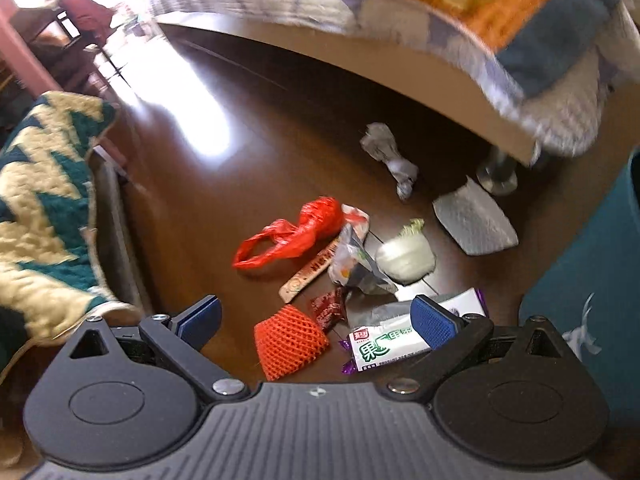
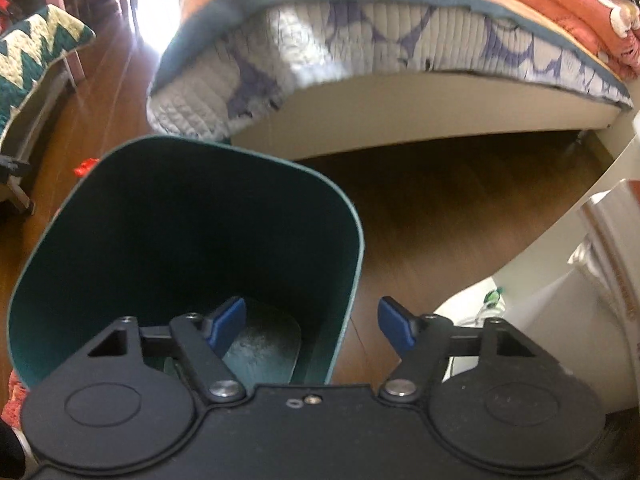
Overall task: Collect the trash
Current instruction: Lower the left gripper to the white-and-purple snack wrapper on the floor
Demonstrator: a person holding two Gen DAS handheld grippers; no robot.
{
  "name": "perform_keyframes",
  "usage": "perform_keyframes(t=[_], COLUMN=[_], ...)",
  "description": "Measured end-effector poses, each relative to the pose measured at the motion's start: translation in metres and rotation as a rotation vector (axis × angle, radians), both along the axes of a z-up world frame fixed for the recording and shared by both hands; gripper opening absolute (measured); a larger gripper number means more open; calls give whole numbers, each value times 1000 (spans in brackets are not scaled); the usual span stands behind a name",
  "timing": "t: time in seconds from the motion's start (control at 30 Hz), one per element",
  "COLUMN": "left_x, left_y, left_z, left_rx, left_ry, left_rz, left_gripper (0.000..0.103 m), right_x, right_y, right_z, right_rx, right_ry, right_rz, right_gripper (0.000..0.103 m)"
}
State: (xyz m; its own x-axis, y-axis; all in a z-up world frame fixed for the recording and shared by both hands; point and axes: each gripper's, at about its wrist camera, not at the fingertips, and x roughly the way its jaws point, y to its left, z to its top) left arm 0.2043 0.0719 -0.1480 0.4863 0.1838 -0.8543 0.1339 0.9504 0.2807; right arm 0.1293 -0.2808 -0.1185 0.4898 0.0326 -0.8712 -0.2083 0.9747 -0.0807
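Bed point(image 1: 400, 60) fills the top of both views, quilted edge overhanging a pale frame. Dark wood floor point(image 1: 248, 128) below it. Teal bin point(image 2: 180, 240) stands on the floor by the bed corner, mouth up, looks empty apart from a dull patch at the bottom.

Trash sits in a loose pile on the floor left of the bin, in front of the bed: grey folded paper towel point(image 1: 474, 220), red plastic bag point(image 1: 296, 232), pale vegetable stub point(image 1: 406, 256), orange foam net point(image 1: 290, 342), white-green snack wrapper point(image 1: 384, 346), crumpled tissue point(image 1: 386, 152) nearer the bed leg.

Left tongs point(image 1: 316, 318) spread wide, holding nothing, hovering above the net and snack wrapper. Right tongs point(image 2: 312, 326) partly open, empty; one finger is inside the bin, the other outside, so the bin wall runs between them, pads not touching it.

Risks, as I judge them: the items overlap, so closing the left tongs could catch two at once or push the net aside. Thin wrappers may slip out flat. If the right tongs close off-centre on the thin rim, the bin could tip.

Hard to see: the bin is cut off at the frame edge in the left view. Small wrappers under the pile are unreadable. Motion blur softens the bedding.
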Motion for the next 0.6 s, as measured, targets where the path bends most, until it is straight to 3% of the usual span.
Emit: perform_keyframes(t=[0.1,0.27,0.5,0.6], left_x=[1,0,-1,1], left_y=[3,12,11,10], left_z=[-34,-83,-108,-115], left_rx=[20,9,-89,-112], left_ry=[16,49,75,84], left_rz=[-53,-62,-103,-118], left_gripper=[101,101,101,101], right_x=[8,21,31,30], right_y=[5,10,8,10], right_z=[-9,-20,-32,-39], right_rx=[-20,-72,-163,-192], right_ry=[51,107,169,190], right_rz=[-35,-72,-48,-15], right_gripper=[52,35,12,13])
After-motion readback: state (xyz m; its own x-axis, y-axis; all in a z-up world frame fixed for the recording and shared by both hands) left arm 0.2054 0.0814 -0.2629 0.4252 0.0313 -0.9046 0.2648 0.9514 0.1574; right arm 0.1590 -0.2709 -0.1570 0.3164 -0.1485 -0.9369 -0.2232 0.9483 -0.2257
